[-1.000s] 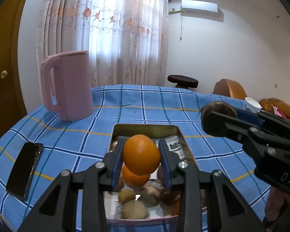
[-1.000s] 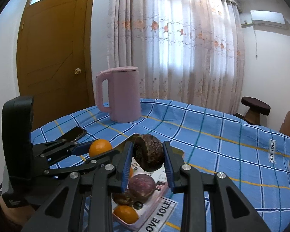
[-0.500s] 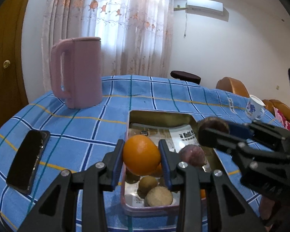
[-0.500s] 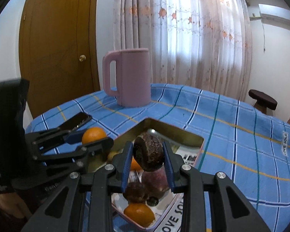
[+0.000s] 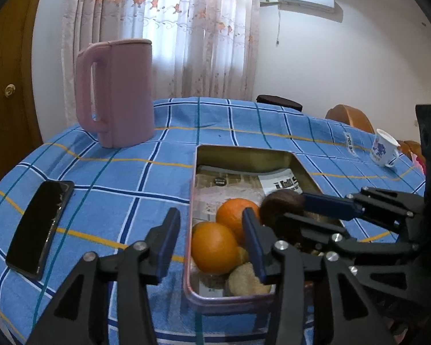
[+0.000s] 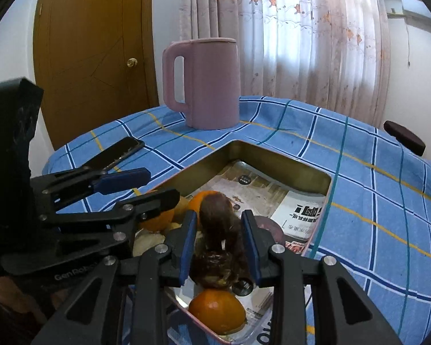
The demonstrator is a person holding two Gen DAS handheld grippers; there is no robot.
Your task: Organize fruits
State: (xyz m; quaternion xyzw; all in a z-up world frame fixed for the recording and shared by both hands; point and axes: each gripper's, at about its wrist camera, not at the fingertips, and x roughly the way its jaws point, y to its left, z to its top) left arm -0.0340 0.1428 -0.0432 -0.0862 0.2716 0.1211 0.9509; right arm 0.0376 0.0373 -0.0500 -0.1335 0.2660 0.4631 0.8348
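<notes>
Both claws have just been opening over the tin (image 5: 301,169) – the left claw (image 5: 208,241) is empty with its orange (image 5: 214,247) dropped at 12 o'clock, the right claw (image 6: 218,243) is loose around the brown fruit (image 6: 215,221).

Both wrist views close, angled down, sharing tray (image 5: 245,151).

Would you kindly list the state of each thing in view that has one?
Left gripper: jaws just opened, nothing held.
Right gripper: jaws just opened, brown fruit between them.
Tin tray: lidless, holding fruit.
Pink kettle: upright, lid shut.
Phone: flat, screen dark.
</notes>
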